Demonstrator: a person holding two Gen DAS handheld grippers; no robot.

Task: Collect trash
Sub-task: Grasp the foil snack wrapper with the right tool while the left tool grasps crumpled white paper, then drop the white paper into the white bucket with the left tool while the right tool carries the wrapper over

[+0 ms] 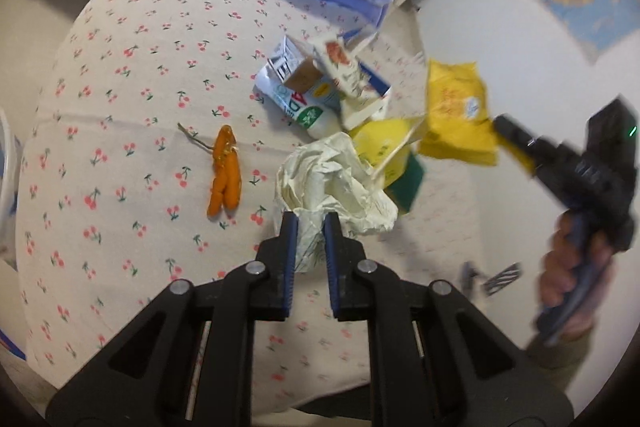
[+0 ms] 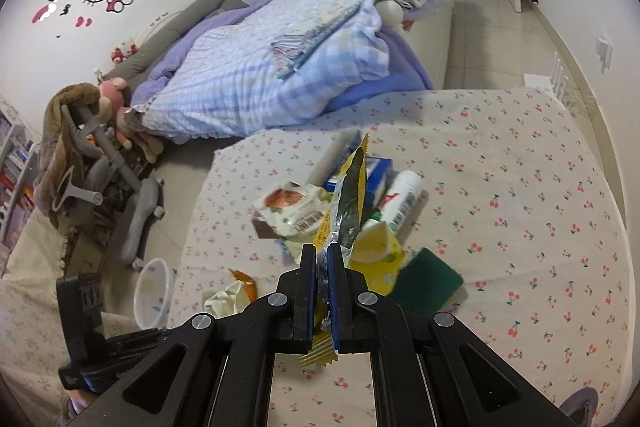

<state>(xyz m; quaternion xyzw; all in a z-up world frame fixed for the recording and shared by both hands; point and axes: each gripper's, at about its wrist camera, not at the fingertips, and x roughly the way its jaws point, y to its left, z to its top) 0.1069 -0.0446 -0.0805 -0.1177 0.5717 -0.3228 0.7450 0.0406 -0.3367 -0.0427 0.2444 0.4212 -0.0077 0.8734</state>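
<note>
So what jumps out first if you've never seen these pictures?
Both grippers already hold trash: the left gripper pinches a crumpled paper, and the right gripper is clamped on a yellow wrapper, lifted above the bed. Behind them a pile of cartons, a bottle and a green sponge sits on the cherry-print sheet, with an orange peel lying apart to its left.

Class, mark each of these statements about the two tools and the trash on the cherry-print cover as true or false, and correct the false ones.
1. The left tool grips crumpled cream paper. True.
2. The right tool is open and holds nothing. False: it is shut on a yellow wrapper.
3. The orange peel lies on the cherry-print cover. True.
4. The green sponge is held in the left tool. False: it rests on the cover beside the pile.
</note>
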